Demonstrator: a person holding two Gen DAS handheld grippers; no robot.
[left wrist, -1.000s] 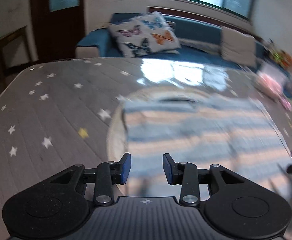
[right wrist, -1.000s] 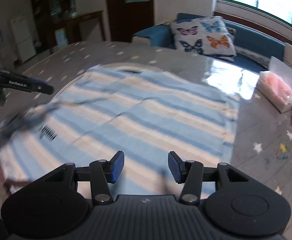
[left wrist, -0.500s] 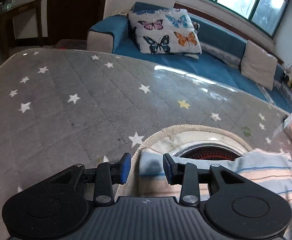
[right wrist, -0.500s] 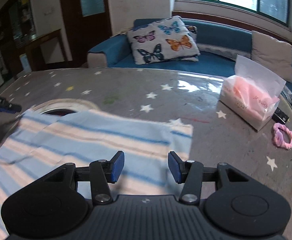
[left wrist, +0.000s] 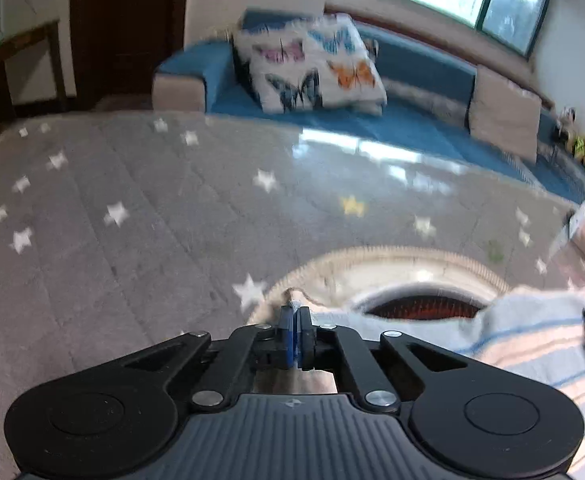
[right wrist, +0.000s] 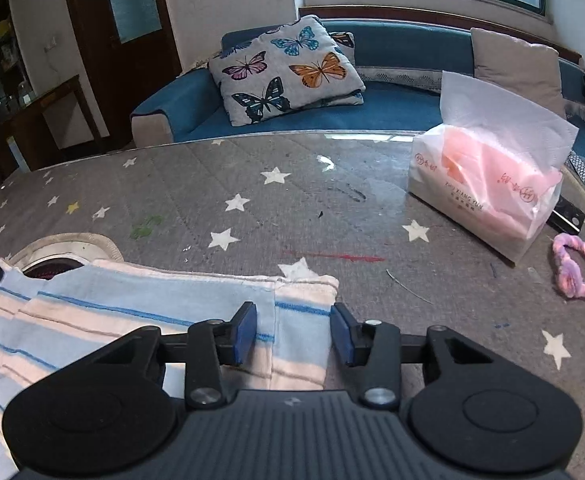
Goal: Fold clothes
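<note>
Gripping the shirt's two far corners on the worktop (right wrist: 332,200).
The striped shirt (right wrist: 132,320) lies beside the round hole. A second ago both hand-held grippers hung apart above it; now the left hand-held gripper (left wrist: 295,322) is clamped on a corner, and the right hand-held gripper (right wrist: 294,334) is closing astride the other, ready to fold. Only the right view shows the tissue pack (right wrist: 488,184) beyond the shirt.

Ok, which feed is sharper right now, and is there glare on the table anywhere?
Right wrist view is sharp: the tissue pack and striped cloth read cleanly. Left wrist view is motion-blurred, with the butterfly cushion smeared and window glare on the table at its far edge. Both bend with fisheye.
</note>
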